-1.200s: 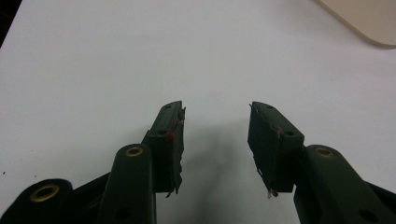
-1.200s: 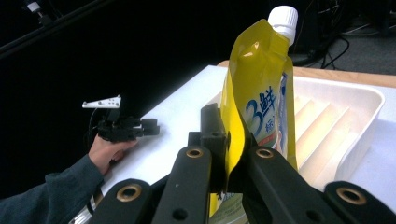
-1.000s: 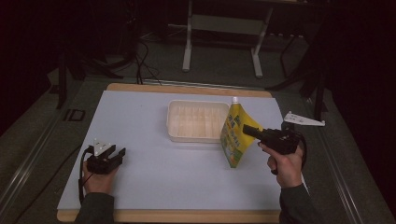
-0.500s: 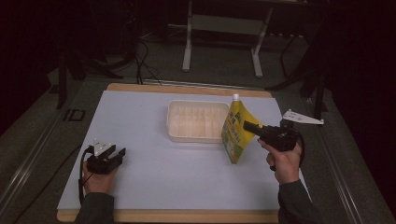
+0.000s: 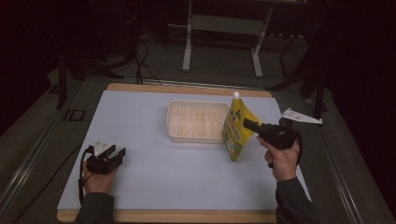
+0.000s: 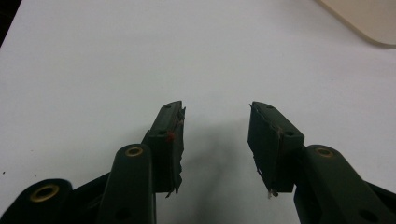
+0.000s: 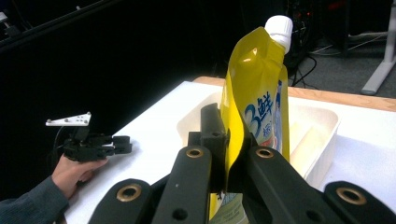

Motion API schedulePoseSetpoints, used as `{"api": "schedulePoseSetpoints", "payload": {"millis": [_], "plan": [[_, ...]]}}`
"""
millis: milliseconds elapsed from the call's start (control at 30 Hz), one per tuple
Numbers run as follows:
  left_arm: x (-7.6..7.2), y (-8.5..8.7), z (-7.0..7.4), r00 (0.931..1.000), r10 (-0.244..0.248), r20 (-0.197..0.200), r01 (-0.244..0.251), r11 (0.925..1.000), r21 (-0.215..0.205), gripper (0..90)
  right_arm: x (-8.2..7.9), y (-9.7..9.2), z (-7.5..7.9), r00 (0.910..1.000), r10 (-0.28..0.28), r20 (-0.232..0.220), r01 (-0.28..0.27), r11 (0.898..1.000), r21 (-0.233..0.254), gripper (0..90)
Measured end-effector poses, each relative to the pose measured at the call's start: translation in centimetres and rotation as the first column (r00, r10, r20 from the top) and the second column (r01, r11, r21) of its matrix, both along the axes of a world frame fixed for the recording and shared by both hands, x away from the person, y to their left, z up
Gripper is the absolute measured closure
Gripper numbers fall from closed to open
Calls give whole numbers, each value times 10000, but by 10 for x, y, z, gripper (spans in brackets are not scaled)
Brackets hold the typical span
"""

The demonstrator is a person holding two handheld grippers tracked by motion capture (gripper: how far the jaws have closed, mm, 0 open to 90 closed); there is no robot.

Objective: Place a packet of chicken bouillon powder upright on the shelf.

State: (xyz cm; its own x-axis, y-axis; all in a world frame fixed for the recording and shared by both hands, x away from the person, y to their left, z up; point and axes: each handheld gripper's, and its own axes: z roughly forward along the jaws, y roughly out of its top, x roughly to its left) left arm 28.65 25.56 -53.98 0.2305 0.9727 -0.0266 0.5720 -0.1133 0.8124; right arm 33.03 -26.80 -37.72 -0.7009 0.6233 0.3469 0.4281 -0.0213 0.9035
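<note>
A yellow spouted pouch (image 5: 236, 130) with a white cap stands upright beside the right end of a cream plastic tub (image 5: 196, 120). My right gripper (image 5: 248, 124) is shut on the pouch's edge; in the right gripper view its jaws pinch the pouch (image 7: 259, 98) in front of the tub (image 7: 317, 135). My left gripper (image 5: 114, 156) rests on the white mat at the front left, open, with bare mat between its fingers (image 6: 170, 135). The left gripper (image 7: 119, 144) is also seen far off in the right gripper view.
The white mat (image 5: 140, 130) covers a wooden table (image 5: 187, 87). A corner of the tub (image 6: 369, 18) is at the top right of the left gripper view. Dark floor, cables and a metal stand (image 5: 222, 28) lie beyond the table's far edge.
My right gripper has shifted the pouch slightly left, closer to the tub, holding it more upright. The left gripper has stayed put.
</note>
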Motion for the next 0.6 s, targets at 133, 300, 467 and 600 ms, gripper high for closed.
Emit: {"api": "schedulePoseSetpoints", "payload": {"millis": [133, 300, 467, 600], "plan": [[0, 0, 0, 10000, 2, 2, -2, 10000, -9, 547, 1, 1, -1, 10000, -60, 59, 60, 10000, 5, 900], [0, 0, 0, 10000, 6, 5, -6, 10000, -13, 547, 5, 2, -2, 9999, -137, 106, 137, 9999, 2, 900], [0, 0, 0, 10000, 3, 5, -3, 10000, -10, 547, 8, 3, -1, 9998, -178, 115, 179, 9998, -39, 900], [0, 0, 0, 10000, 6, 4, -6, 10000, -10, 547, 11, 5, -1, 9996, -210, 184, 211, 9998, -62, 900]]}}
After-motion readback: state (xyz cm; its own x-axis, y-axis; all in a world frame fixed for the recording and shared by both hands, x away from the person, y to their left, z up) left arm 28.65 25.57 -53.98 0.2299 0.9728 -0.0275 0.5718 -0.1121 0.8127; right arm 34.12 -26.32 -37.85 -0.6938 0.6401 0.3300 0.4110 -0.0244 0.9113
